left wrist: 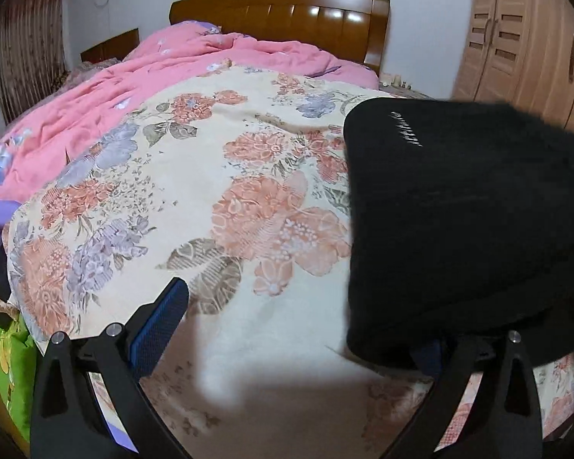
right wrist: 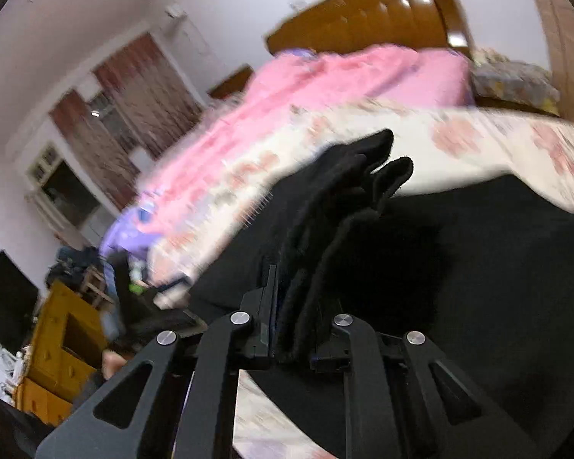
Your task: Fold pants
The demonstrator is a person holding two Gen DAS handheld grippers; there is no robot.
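Observation:
The black pants [left wrist: 463, 214] lie folded on the right side of the floral bedsheet [left wrist: 218, 176], with small white lettering near their top. My left gripper [left wrist: 291, 329] is open and empty just above the sheet; its left finger pad [left wrist: 158, 332] is blue, and the right finger is partly hidden under the pants' near edge. In the right wrist view, my right gripper [right wrist: 300, 306] is shut on a bunched fold of the black pants [right wrist: 325, 229], whose edge sticks up beyond the fingers. The rest of the pants [right wrist: 478, 275] spreads to the right.
A pink quilt [left wrist: 141, 88] is heaped at the far side of the bed by the wooden headboard [left wrist: 287, 15]. A wardrobe [left wrist: 528, 49] stands at the right. A green bag [left wrist: 4, 348] sits at the left bed edge. A yellow cabinet [right wrist: 61, 348] stands beside the bed.

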